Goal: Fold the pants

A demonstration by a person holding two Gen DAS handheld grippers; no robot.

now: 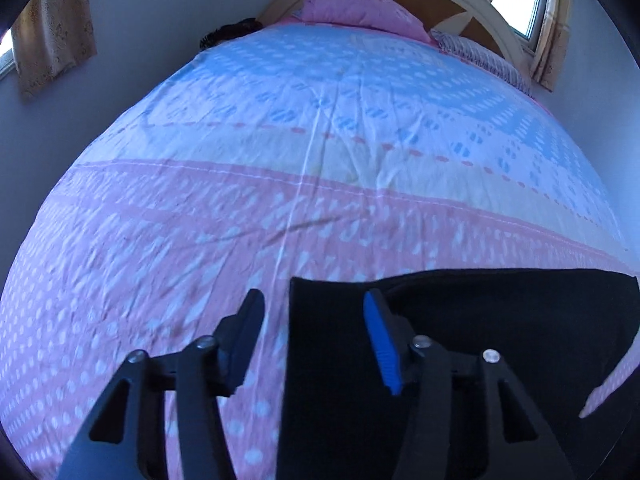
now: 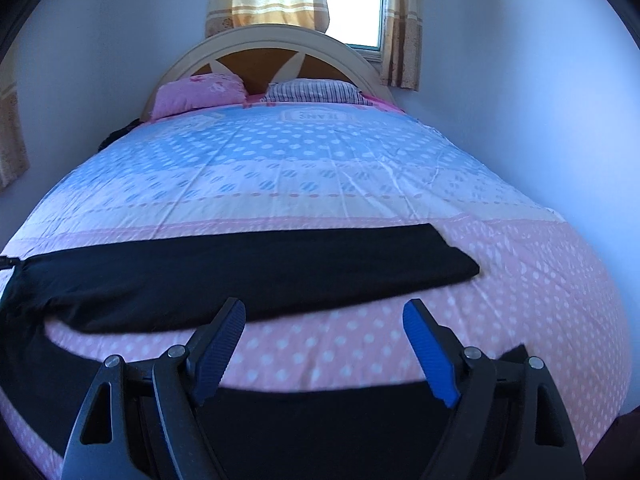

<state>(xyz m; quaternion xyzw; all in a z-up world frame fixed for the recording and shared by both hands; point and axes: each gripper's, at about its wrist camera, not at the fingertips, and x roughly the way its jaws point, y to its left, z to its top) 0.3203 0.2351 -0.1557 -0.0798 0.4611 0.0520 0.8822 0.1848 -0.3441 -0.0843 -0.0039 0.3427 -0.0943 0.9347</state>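
Black pants lie spread on the pink and blue bed cover. One leg stretches left to right across the bed, and the other leg runs under my right gripper near the bed's front edge. My right gripper stands open above the pink cover between the two legs, holding nothing. In the left wrist view the pants' waist end lies at the lower right. My left gripper is open over the waist's left edge, with its right finger above the black cloth and its left finger over the cover.
A pink pillow and a striped pillow lean against the arched headboard at the far end. A curtained window is behind it. White walls close in on both sides. A dark object sits at the bed's far left corner.
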